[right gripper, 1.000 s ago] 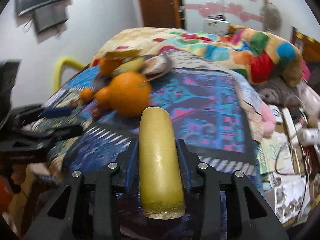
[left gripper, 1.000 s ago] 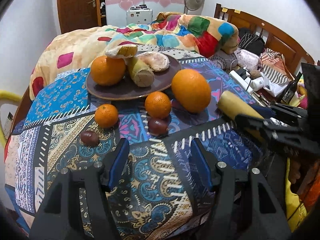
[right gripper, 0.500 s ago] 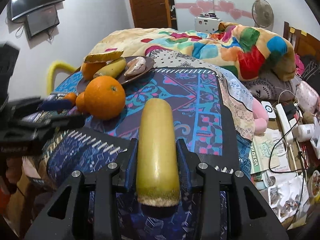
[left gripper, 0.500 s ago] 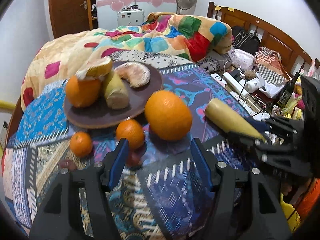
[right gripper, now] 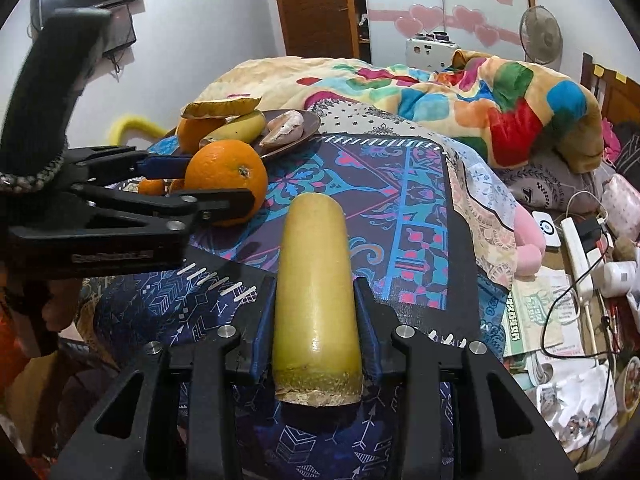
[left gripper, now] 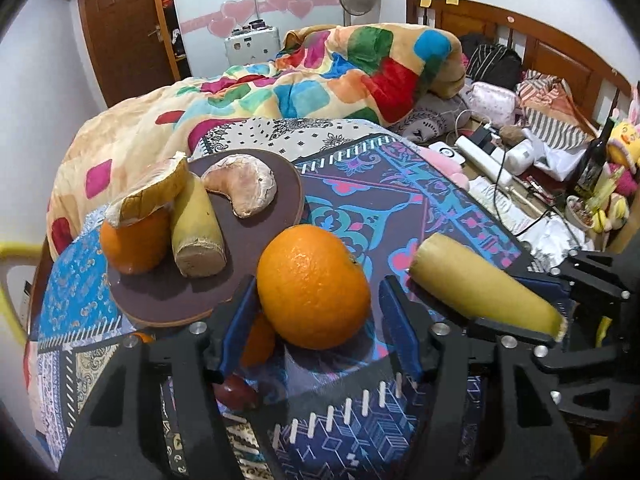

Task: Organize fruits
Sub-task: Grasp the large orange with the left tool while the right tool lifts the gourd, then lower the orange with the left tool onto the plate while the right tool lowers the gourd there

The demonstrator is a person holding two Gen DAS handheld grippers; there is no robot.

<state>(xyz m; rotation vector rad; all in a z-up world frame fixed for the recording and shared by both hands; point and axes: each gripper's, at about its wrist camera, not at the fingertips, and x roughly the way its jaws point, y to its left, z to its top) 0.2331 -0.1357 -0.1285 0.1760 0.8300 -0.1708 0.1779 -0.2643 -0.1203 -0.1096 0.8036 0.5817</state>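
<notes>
My right gripper [right gripper: 316, 320] is shut on a long yellow fruit piece [right gripper: 316, 280], held above the patterned cloth; it also shows at the right in the left wrist view [left gripper: 480, 284]. My left gripper [left gripper: 316, 320] is open, its blue pads either side of a big orange [left gripper: 314, 288] on the cloth; the orange also shows in the right wrist view [right gripper: 226, 180]. A brown plate [left gripper: 280, 200] behind it holds an orange [left gripper: 132, 244], a yellow piece [left gripper: 196, 228], a pale wedge [left gripper: 244, 188] and a peel slice [left gripper: 148, 196].
Smaller oranges [left gripper: 256, 340] and a dark round fruit [left gripper: 236, 394] lie under my left fingers. A colourful quilt [left gripper: 340, 76] lies behind the table. Cables, a power strip [right gripper: 580, 248] and a bottle [left gripper: 592, 160] clutter the right side.
My left gripper moved forward and right until the big orange sits between its open fingers. The right gripper held its yellow piece and barely moved.
</notes>
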